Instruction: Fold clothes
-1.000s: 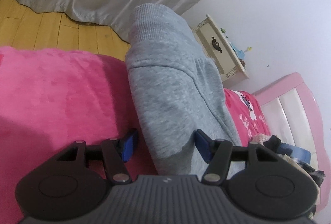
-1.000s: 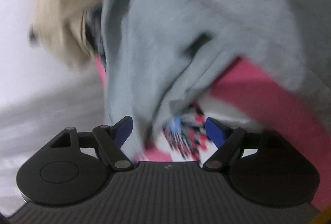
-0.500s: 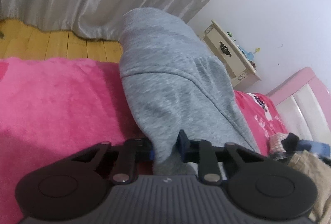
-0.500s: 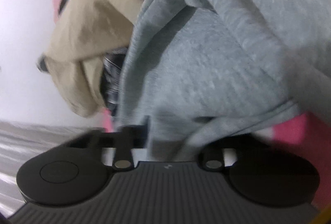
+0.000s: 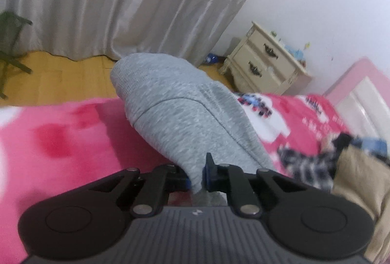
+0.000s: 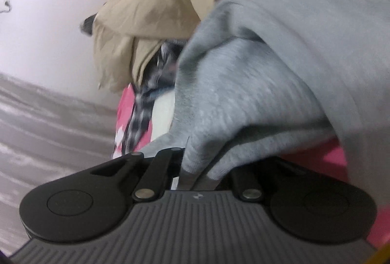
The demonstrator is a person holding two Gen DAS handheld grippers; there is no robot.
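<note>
On pink blanket [image 5: 73,139], grey sweatshirt [image 5: 185,122] clamped in both jaws, silver curtain [image 5: 121,0], cream nightstand [image 5: 263,66] behind.

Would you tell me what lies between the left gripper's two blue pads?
A pinched fold of the grey sweatshirt, on which the left gripper is shut; the left wrist view shows it.

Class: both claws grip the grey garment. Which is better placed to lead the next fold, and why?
Probably left claw: the grey garment stretches ahead over open pink blanket. The right claw faces piled tan clothing.
</note>
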